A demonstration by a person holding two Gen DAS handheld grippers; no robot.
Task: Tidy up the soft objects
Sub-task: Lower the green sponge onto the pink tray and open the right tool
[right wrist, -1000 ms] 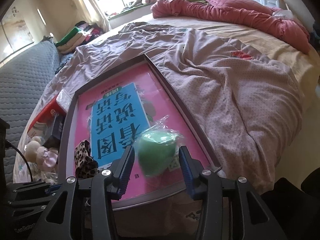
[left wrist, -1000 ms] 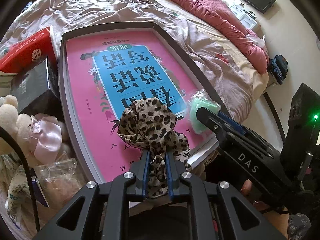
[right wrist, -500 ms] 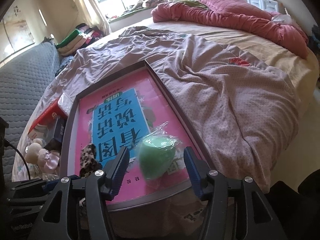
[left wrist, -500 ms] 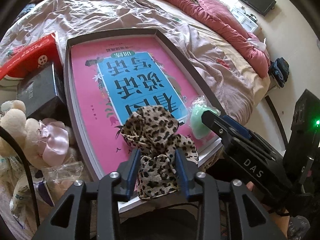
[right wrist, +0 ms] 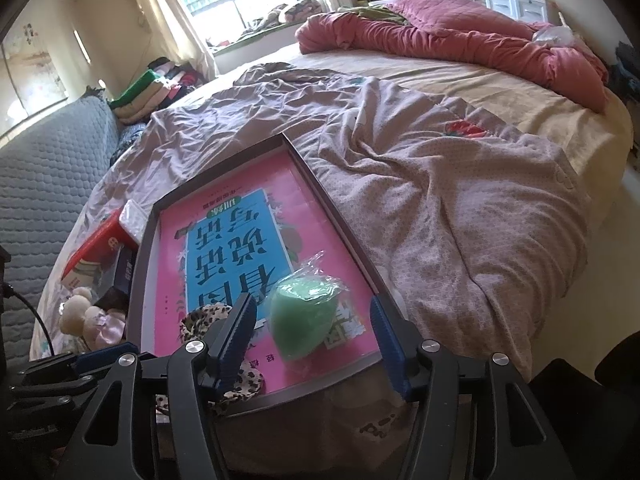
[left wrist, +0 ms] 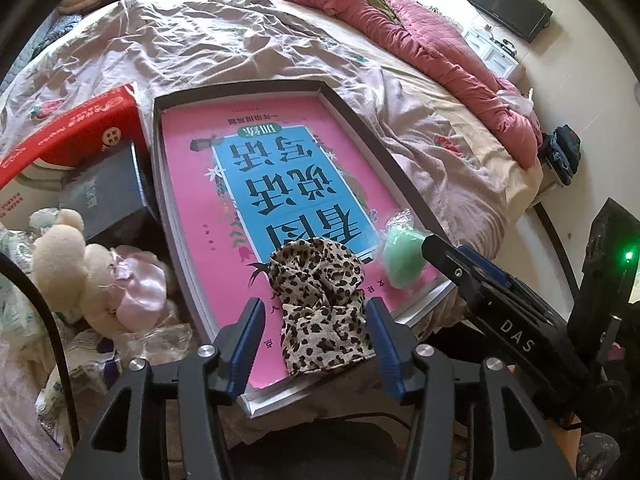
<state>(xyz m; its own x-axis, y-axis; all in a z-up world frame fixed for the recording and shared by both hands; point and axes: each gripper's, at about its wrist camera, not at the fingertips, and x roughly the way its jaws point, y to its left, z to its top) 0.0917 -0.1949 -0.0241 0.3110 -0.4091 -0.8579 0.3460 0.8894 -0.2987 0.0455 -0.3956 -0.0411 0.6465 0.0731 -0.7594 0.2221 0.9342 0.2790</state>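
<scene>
Both grippers spread wide, gripping nothing: left gripper (left wrist: 316,334) straddles leopard-print scrunchie (left wrist: 324,300), right gripper (right wrist: 314,330) straddles bagged green sponge (right wrist: 304,320), both parked at tray's (right wrist: 336,216) near edge, apparently sorted there.

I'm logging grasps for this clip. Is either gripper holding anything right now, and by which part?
Nothing is held. The left gripper is open around the leopard scarf; the right gripper is open around the green sponge. Both lie on the pink book.

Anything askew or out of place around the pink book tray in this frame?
The leopard-print cloth lies crumpled at the tray's near edge, its end hanging over the rim, between the open left gripper's fingers. Otherwise nothing stands out; the green sponge sits bagged on the book.
</scene>
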